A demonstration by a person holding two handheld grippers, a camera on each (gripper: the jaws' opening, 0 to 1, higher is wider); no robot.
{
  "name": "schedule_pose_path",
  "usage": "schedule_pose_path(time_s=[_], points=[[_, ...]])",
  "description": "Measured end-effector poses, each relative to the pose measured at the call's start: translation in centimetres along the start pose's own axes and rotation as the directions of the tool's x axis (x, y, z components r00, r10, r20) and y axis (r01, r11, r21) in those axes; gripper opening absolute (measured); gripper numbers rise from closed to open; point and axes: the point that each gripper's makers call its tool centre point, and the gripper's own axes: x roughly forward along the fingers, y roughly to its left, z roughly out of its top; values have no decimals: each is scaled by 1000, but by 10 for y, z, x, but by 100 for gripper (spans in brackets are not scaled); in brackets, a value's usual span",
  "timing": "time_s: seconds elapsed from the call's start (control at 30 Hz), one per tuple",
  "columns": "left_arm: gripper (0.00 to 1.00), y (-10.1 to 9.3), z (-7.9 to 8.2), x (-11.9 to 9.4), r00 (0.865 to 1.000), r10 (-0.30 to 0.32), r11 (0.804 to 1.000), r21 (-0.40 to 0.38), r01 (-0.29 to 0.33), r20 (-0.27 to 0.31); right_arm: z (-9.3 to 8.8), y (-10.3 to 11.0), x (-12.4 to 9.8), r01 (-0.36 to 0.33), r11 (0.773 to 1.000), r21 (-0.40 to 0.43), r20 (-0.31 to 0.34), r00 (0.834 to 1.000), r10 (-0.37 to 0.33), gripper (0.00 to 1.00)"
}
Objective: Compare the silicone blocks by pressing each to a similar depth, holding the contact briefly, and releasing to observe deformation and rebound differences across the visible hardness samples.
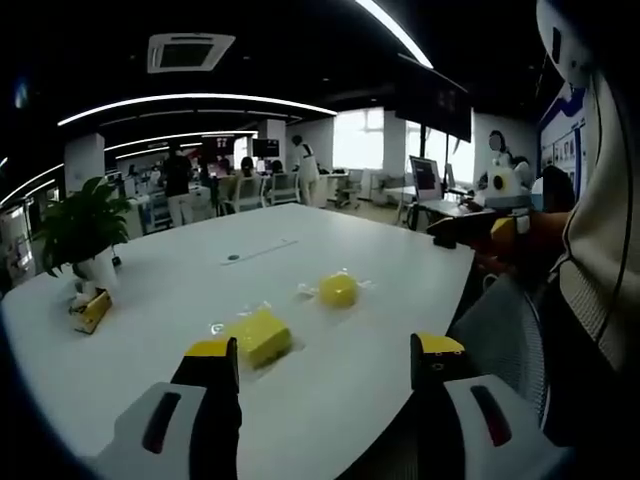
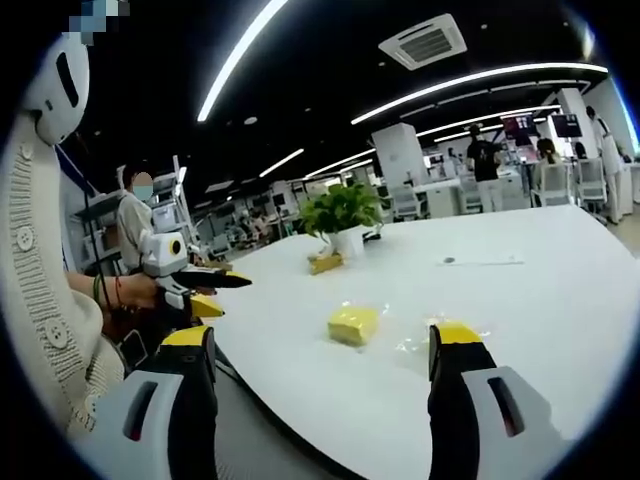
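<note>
Both tools gape wide and empty above the smooth white table (image 1: 150,270), near a rectangular yellow block (image 1: 261,336).

Big white table (image 1: 330,400) with a potted plant (image 1: 82,232) over at 9 o'clock, small yellow box (image 1: 90,311) right at its base. Ceiling AC vent (image 2: 425,42) at 1 o'clock, light strips (image 1: 195,100) overhead, people at desks (image 2: 487,165) way back.

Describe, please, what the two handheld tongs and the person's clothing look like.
Both the left tongs and right tongs have black jaws tipped yellow on light grey bodies with dark oval slots. The person's sleeve is cream ribbed knit with buttons; bands circle the wrist.
</note>
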Motion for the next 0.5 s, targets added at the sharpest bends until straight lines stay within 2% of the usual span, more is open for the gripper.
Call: schedule_pose_path(time_s=[0.13, 0.27, 0.5], points=[[69, -1, -3, 1, 1000, -1, 1000, 2, 1, -6, -7, -1, -1, 12, 1000, -28, -13, 1000, -12, 81], [69, 1, -5, 0, 1000, 16, 1000, -23, -16, 3, -16, -13, -5, 46, 999, -28, -28, 999, -46, 80], [70, 7, -7, -5, 998, 61, 997, -48, -61, 9, -11, -31, -15, 89, 996, -24, -29, 996, -89, 81]])
